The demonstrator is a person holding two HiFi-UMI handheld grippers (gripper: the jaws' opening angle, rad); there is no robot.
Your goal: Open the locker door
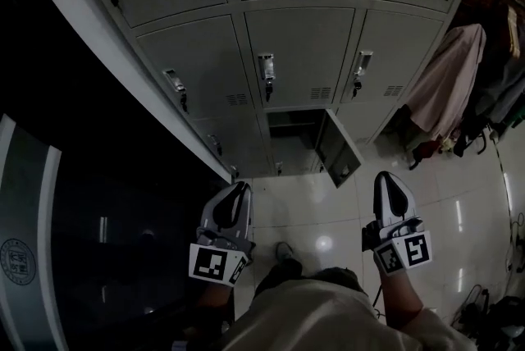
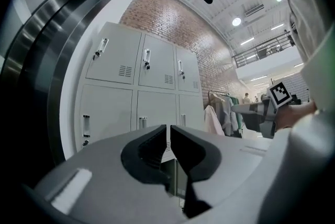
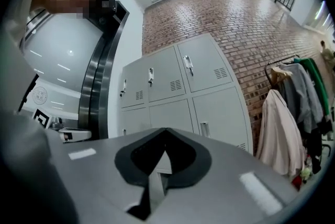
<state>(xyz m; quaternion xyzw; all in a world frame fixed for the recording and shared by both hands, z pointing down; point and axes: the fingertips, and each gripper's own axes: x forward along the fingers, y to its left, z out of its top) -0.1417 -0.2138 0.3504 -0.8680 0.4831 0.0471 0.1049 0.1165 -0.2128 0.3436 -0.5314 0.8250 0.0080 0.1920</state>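
Observation:
The grey locker bank (image 1: pixel 295 54) stands ahead of me, with several rows of small doors. One door (image 1: pixel 338 151) in the bottom row's middle column hangs open to the right and shows a dark compartment (image 1: pixel 289 130). My left gripper (image 1: pixel 242 189) is held low, well short of the lockers, with its jaws shut on nothing. My right gripper (image 1: pixel 385 177) is level with it to the right, also shut and empty. Both point at the lockers (image 2: pixel 141 87) (image 3: pixel 178 97). The jaw tips meet in the left gripper view (image 2: pixel 168 126) and the right gripper view (image 3: pixel 165 130).
A rack of hanging clothes (image 1: pixel 449 83) stands right of the lockers by a brick wall (image 3: pixel 251 24). A dark glossy panel (image 1: pixel 98 243) runs along my left. My shoe (image 1: pixel 285 251) is on the shiny tiled floor (image 1: pixel 324 214).

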